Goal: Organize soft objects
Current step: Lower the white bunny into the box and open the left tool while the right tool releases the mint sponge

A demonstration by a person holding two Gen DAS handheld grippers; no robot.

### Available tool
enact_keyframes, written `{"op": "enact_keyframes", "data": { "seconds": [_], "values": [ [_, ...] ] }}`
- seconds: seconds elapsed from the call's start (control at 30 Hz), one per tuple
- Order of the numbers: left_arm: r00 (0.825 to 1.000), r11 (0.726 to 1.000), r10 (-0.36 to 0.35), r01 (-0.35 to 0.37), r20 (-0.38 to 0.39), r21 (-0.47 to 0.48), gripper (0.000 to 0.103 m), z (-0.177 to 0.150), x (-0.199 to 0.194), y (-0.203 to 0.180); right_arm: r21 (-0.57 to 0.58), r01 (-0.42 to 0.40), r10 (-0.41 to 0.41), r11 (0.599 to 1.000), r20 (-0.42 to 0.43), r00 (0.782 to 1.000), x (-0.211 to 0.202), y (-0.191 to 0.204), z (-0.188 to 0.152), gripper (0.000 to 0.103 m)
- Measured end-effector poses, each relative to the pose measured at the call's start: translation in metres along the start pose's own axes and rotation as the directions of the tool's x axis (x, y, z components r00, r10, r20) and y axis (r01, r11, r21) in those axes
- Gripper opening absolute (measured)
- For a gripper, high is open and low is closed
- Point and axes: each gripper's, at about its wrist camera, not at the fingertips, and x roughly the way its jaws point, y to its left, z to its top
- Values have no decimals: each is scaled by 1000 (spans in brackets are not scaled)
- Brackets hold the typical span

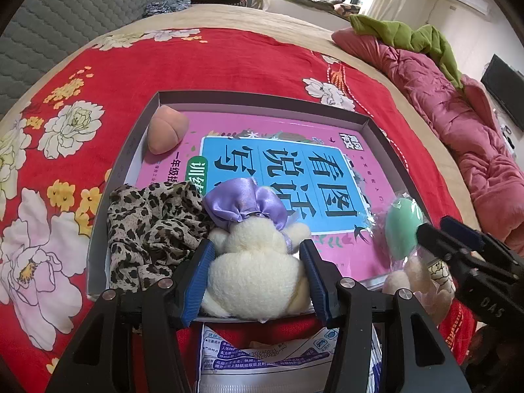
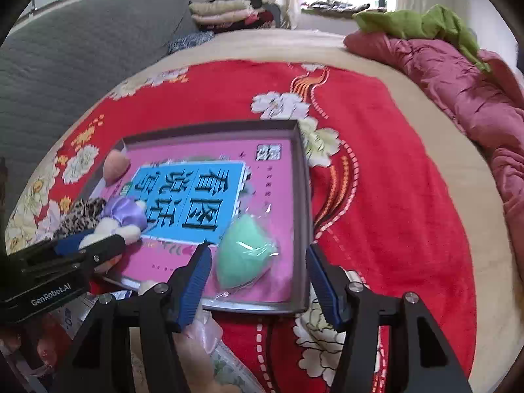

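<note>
The left claw (image 1: 257,278) has its two blue pads (image 1: 196,281) pressed against the sides of a cream plush toy (image 1: 258,271), clenched on it; the toy wears a purple satin bonnet (image 1: 245,203) and lies at the near edge of a shallow grey box (image 1: 262,98), head pointing to 12 o'clock. At 9 o'clock from the toy, touching it, a crumpled leopard-print scarf (image 1: 147,229) fills the near left corner of the box. At 11 o'clock, in the far left corner, sits a peach-coloured soft ball (image 1: 167,129). A pink book with a blue panel (image 1: 294,177) covers the box floor under all of them.

The right claw (image 2: 257,278) is released: its pads stand apart, one on each side of the near right corner of the box, gripping nothing. A mint-green sponge in clear wrap (image 2: 245,252) lies just beyond and between them, inside the box on the book, free of both pads. At 9 o'clock in that view the left claw shows with the plush toy in it.

The box rests on a red flowered blanket (image 1: 196,65); at 2 o'clock a pink quilt (image 1: 458,114) with a green cloth (image 1: 409,36) on it lies along the bed edge
</note>
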Motion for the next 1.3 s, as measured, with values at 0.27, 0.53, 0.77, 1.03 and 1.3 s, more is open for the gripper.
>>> {"op": "enact_keyframes", "data": {
  "seconds": [0.27, 0.53, 0.77, 1.03, 1.3],
  "values": [
    [1000, 1000, -25, 25, -7, -7, 56, 1, 0, 1, 106, -23, 15, 994, 72, 997, -26, -21, -8, 63],
    [999, 999, -47, 47, -8, -8, 59, 3, -2, 1, 161, -14, -2, 987, 99, 995, -39, -39, -14, 63],
    [998, 998, -56, 56, -10, 4, 61, 3, -4, -3, 189, -19, 3, 982, 86, 996, -39, -45, -19, 63],
    [996, 996, -84, 84, -9, 0, 65, 5, -8, -2, 174, -18, 1, 985, 93, 996, -42, -42, -21, 63],
    [996, 996, -84, 85, -22, 16, 72, 2, -14, -4, 161, -36, 20, 986, 95, 995, -44, -36, -20, 64]
  ]
}}
